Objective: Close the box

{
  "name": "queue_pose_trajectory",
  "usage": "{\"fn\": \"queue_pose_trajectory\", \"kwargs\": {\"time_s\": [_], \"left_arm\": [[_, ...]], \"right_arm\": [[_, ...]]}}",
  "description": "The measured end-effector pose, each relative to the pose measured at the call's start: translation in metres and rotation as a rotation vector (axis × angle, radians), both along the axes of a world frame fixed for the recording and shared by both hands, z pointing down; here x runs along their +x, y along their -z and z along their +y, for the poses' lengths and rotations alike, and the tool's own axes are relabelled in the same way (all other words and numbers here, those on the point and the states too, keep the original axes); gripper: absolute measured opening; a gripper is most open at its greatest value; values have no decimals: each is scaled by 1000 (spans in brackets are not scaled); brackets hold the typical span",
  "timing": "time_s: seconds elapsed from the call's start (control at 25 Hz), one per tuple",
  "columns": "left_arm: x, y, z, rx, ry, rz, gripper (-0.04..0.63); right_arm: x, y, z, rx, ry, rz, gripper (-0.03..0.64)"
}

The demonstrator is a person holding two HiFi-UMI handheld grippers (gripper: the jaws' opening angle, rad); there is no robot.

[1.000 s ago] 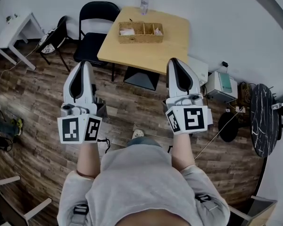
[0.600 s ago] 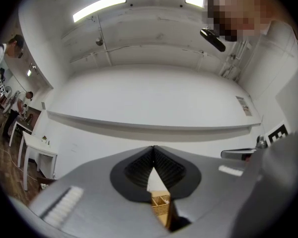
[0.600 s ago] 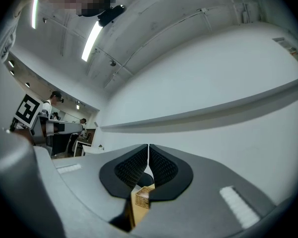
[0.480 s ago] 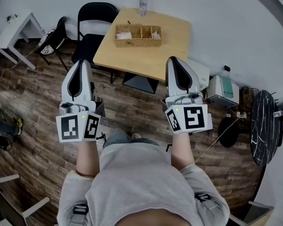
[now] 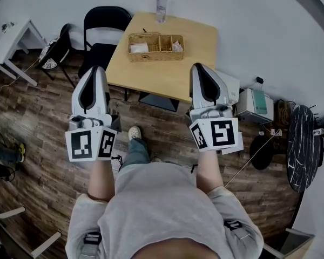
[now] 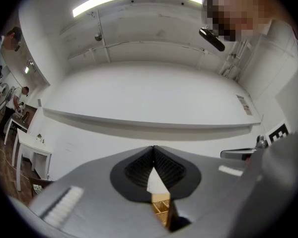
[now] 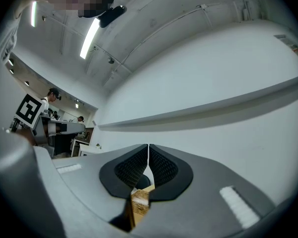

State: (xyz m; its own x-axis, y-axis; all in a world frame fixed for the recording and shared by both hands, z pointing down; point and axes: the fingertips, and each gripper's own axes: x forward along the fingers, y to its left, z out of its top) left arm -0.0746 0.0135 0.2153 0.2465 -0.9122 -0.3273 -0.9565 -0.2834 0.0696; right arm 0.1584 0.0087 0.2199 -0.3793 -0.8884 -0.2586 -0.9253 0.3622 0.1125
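Note:
A wicker box (image 5: 155, 47) with three compartments lies on the far half of a light wooden table (image 5: 167, 72), its top open and small items inside. Both grippers are held up in front of the person, well short of the table. My left gripper (image 5: 94, 72) is shut with nothing between its jaws (image 6: 153, 150). My right gripper (image 5: 203, 69) is likewise shut and empty (image 7: 148, 148). A sliver of the box shows below the closed jaws in the left gripper view (image 6: 161, 208) and in the right gripper view (image 7: 139, 202).
A clear bottle (image 5: 161, 8) stands at the table's far edge. A black folding chair (image 5: 103, 26) is at the table's left, with another chair (image 5: 55, 48) and a white side table (image 5: 8, 39) further left. A white appliance (image 5: 252, 102) and a dark round table (image 5: 302, 139) stand at the right.
The table and box have drifted left and slightly up in the head view as the person walks. A shoe has stepped forward between the grippers. Both grippers stay shut.

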Motion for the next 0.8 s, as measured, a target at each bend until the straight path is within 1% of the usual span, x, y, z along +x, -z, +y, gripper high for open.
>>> {"fn": "queue_pose_trajectory", "kwargs": {"time_s": [0.36,0.8], "left_arm": [[-14,-2,-82,-9,-36,-3,57],[-41,-7,-174,-31,-77,-1,58]], "right_arm": [[-10,-1,-75,-7,-50,-7,11],[-38,-3,-159,-24,-80,3,11]]}}
